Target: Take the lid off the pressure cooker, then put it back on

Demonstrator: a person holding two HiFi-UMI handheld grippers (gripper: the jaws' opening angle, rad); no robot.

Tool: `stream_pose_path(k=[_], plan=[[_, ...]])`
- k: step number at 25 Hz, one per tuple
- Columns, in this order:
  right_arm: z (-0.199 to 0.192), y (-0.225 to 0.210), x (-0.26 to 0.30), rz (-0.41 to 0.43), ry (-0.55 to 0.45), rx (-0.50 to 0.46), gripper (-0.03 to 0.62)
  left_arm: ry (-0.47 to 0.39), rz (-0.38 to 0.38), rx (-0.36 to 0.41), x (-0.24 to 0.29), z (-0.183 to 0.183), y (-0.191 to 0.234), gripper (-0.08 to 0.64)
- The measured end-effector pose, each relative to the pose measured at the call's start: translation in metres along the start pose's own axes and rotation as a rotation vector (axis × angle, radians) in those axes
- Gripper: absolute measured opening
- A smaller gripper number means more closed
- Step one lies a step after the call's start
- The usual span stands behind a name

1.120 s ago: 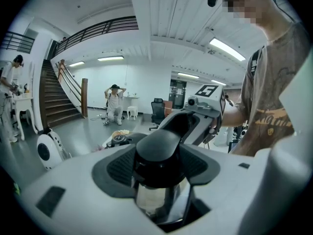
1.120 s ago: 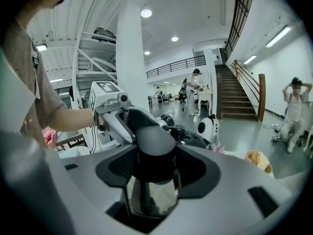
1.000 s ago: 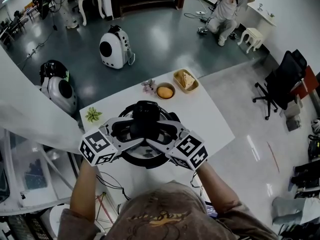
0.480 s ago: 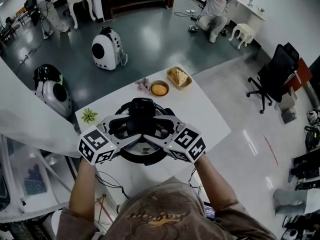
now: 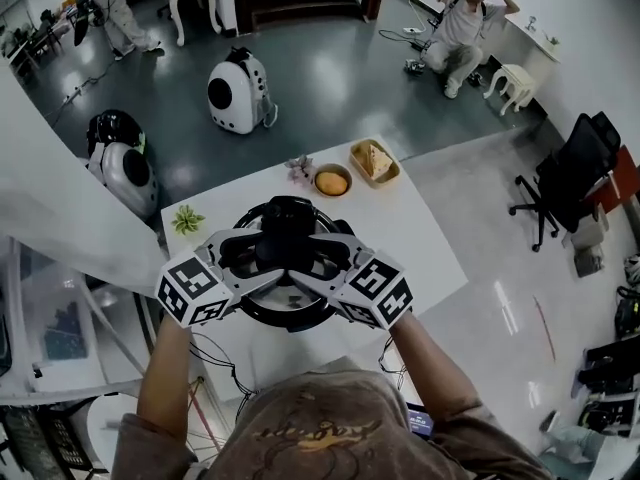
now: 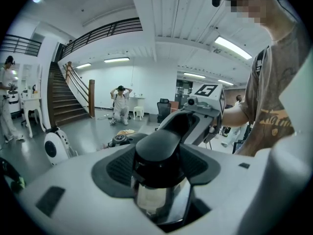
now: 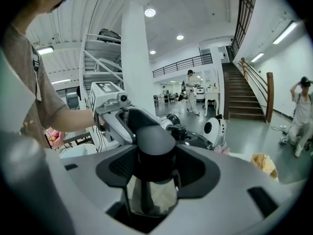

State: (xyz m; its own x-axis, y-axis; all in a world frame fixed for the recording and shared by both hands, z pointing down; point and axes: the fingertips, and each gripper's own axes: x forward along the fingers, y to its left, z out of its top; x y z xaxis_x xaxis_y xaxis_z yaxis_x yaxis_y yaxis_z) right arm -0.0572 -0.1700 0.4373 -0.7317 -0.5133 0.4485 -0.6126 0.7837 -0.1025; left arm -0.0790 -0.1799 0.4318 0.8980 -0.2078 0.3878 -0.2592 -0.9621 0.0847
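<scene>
A black and steel pressure cooker [image 5: 290, 316] stands on the white table [image 5: 420, 238] with its lid on. Both grippers meet over the middle of the lid from opposite sides. My left gripper [image 5: 270, 258] is shut on the lid's black knob [image 6: 156, 148], which fills the gap between the pads above a shiny metal stem. My right gripper [image 5: 306, 260] grips the same knob [image 7: 154, 143] from the other side. Each gripper view shows the opposite gripper just behind the knob: the right gripper [image 6: 190, 124] and the left gripper [image 7: 122, 119]. The knob is hidden under the jaws in the head view.
Behind the cooker sit an orange bowl [image 5: 331, 181], a basket of bread [image 5: 373, 161], a small flower [image 5: 298, 170] and a green plant [image 5: 186, 220]. On the floor beyond are white pod-shaped cases [image 5: 238, 93], an office chair [image 5: 565, 183] and a crouching person [image 5: 460, 28].
</scene>
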Motion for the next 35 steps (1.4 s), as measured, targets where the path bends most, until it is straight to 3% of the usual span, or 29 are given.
stream_pose_path(k=[9, 27, 35], plan=[[-0.0015, -0.0042, -0.0029, 0.128, 0.02, -0.062, 0.245, -0.013, 0.134, -0.052, 0.0017, 0.0014, -0.0031, 0.284], [0.0018, -0.0073, 0.0013, 0.43, 0.054, -0.225, 0.247, -0.051, 0.475, -0.178, -0.0027, 0.0013, -0.006, 0.284], [0.0012, -0.0065, 0.0027, 0.498, 0.058, -0.253, 0.247, -0.055, 0.555, -0.204, -0.0038, -0.0009, -0.008, 0.285]])
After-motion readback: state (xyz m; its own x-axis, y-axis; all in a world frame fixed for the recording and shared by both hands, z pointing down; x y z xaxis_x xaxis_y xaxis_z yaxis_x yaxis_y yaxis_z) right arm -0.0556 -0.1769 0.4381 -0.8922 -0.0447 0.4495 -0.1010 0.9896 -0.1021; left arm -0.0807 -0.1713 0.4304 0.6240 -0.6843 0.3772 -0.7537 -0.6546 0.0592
